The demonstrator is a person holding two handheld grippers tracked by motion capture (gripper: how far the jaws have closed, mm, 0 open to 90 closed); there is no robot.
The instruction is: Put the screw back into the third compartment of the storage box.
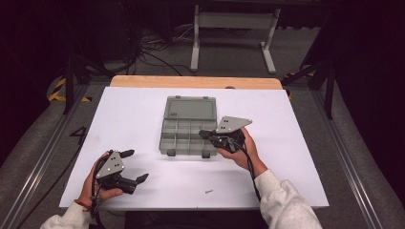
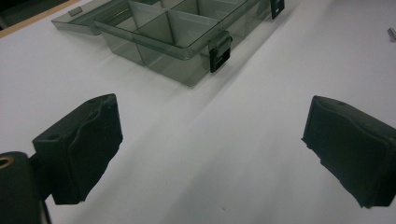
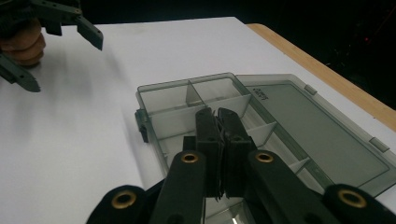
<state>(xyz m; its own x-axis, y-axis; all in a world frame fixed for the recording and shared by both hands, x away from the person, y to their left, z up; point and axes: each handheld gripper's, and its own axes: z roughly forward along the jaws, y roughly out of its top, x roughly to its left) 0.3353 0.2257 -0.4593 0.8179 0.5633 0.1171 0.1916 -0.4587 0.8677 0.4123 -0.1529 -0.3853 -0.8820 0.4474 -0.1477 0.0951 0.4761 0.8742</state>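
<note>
**Open compartment box mid-table, right claw together over it, left claw spread at the near-left**

Far left: the white sheet ends along the table's left edge, with a metal rail on the floor beyond. Left gripper sits near the front-left corner, held in the left hand. Its jaws stand wide apart with nothing between them; in the left gripper view bare white surface lies between the two black pads. Broad open stretch of sheet between this gripper and the box.

Centre: grey translucent compartment box lies flat on the sheet, lid folded back flat toward the far side. Two dark latches on the near wall. Dividers make several cells; whether anything lies in them I cannot tell. In the left gripper view the box's front corner and latch are up ahead, well apart from the pads. Wooden table edge shows past the sheet's far side.

Near front, right of centre: a small screw lies alone on the sheet, close to the near edge.

Right: right gripper, in the right hand, is over the box's right-hand cells. In the right gripper view its jaws are pressed together, tips over the divided tray; anything pinched is too small to tell. Open sheet continues rightward to the table's right edge.
</note>
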